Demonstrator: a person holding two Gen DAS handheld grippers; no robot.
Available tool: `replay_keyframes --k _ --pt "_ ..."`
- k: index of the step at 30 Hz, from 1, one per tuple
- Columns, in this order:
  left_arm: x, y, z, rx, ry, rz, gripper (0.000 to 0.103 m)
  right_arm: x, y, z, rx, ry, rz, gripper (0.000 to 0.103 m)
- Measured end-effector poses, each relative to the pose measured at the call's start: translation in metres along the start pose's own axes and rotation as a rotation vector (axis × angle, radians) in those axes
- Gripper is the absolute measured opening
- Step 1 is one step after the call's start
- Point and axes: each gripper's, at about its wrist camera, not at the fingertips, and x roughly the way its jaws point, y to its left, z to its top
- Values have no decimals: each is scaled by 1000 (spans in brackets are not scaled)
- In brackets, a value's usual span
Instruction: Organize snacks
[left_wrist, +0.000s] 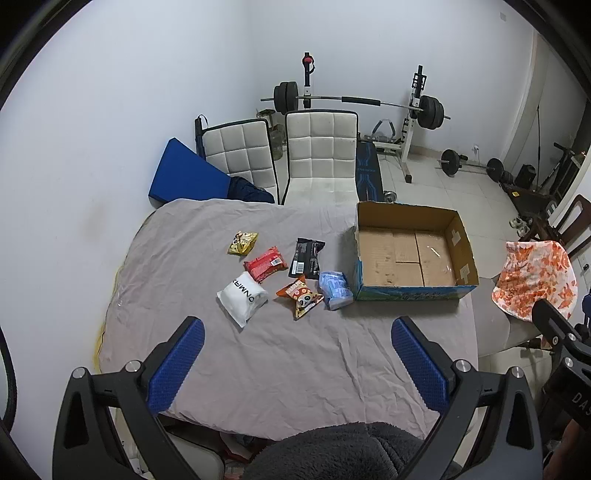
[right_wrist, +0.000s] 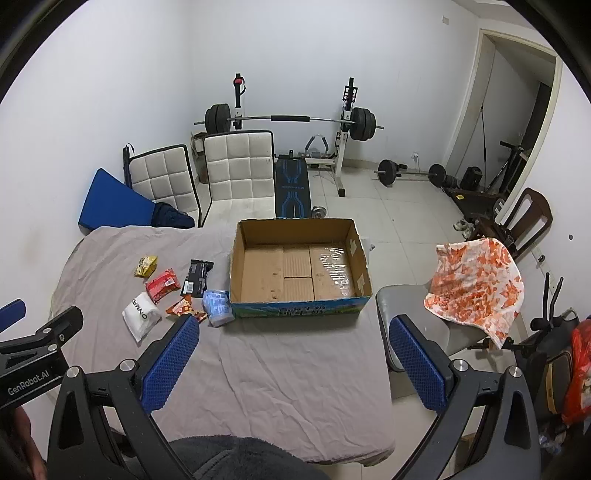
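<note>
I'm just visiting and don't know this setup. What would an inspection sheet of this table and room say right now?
Surface: table under a wrinkled grey cloth.
Job's things: six snack packs left of the box, which is empty: yellow, red, black, white, orange, light blue. The light blue one lies against the box.
Clutter: nothing seen on the table.
Grippers: left gripper and right gripper both open, empty, above the near table edge.
Cables: nothing seen.
Surroundings: two white chairs, barbell rack, floor weights, orange-patterned cloth on a chair.
</note>
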Motion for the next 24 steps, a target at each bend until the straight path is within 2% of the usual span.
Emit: replay_keyframes --k 24 --pt "-7 -4 -5 26 -28 -6 103 -5 1 -2 26 0 0 103"
